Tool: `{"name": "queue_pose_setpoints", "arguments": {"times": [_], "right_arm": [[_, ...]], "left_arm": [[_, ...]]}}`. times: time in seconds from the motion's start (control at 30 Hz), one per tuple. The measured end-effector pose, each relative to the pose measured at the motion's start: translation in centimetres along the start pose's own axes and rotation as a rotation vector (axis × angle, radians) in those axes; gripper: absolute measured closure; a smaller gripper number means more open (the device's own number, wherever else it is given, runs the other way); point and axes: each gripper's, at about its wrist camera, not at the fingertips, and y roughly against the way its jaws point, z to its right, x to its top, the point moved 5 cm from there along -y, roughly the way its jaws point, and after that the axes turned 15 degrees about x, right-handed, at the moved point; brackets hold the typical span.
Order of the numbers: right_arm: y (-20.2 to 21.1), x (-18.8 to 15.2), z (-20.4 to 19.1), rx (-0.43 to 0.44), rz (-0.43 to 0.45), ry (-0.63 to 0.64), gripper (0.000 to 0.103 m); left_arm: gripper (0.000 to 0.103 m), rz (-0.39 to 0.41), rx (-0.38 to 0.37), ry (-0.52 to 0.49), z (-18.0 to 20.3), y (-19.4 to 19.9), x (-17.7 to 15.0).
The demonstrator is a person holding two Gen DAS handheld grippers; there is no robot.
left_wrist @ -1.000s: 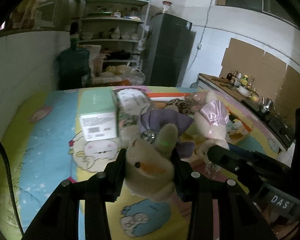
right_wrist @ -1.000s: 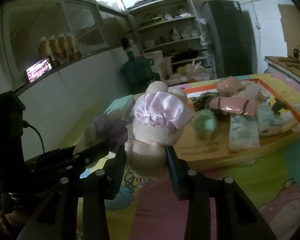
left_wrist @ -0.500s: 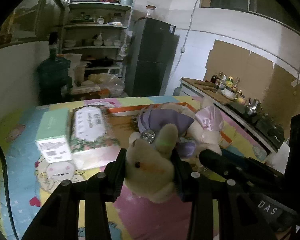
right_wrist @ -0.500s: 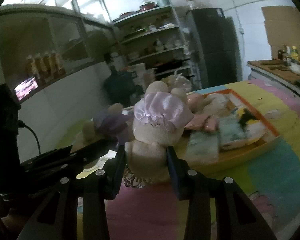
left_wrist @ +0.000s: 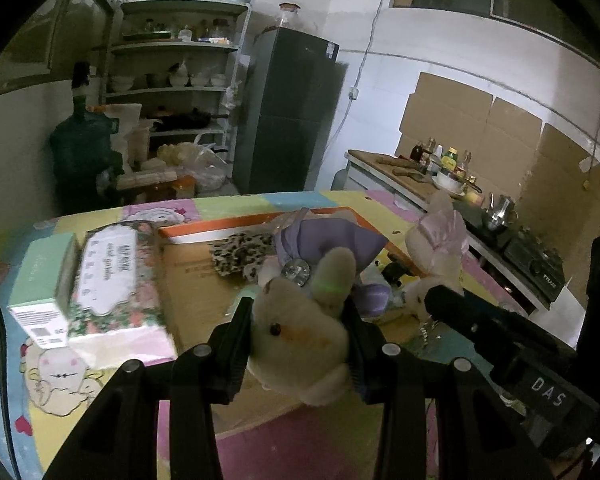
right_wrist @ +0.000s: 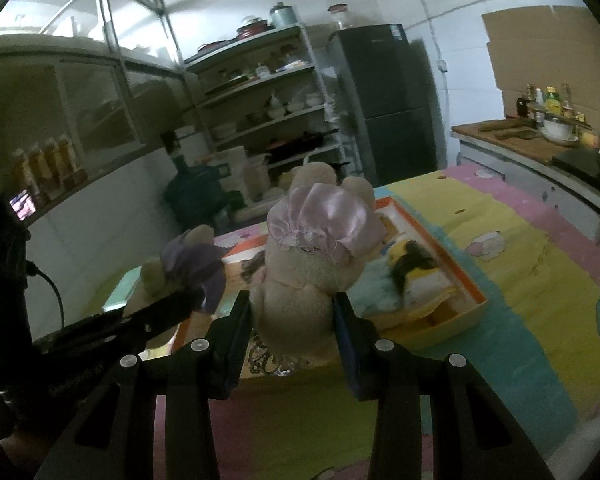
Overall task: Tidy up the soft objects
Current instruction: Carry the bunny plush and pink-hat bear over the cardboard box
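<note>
We have swung both toys over the orange tray: left gripper clamps the purple-bow bunny, right gripper the pink-capped bunny, tray at 12 o'clock, ready for placing.

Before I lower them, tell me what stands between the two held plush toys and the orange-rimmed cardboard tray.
Nothing visible. The left gripper holds the purple-bowed plush and the right gripper holds the pink-capped plush, both above the tray's near end. A leopard-print piece and folded cloths already lie inside.
</note>
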Motion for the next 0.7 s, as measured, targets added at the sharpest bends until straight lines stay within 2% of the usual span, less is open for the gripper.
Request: {"name": "queue_pose_setpoints", "arguments": {"times": [0.27,0.7], "right_arm": [[-0.2,1.0,2.6,-0.025,-0.001,0.002,0.061],[-1.9,0.5,6.3,-0.028,-0.055,-0.022,0.061]], "left_arm": [[0.061,-0.019,0.019,-0.005,1.8,-2.5,0.4],[0.061,-0.063,0.054,-0.019,3.7,-5.7,0.0]]}}
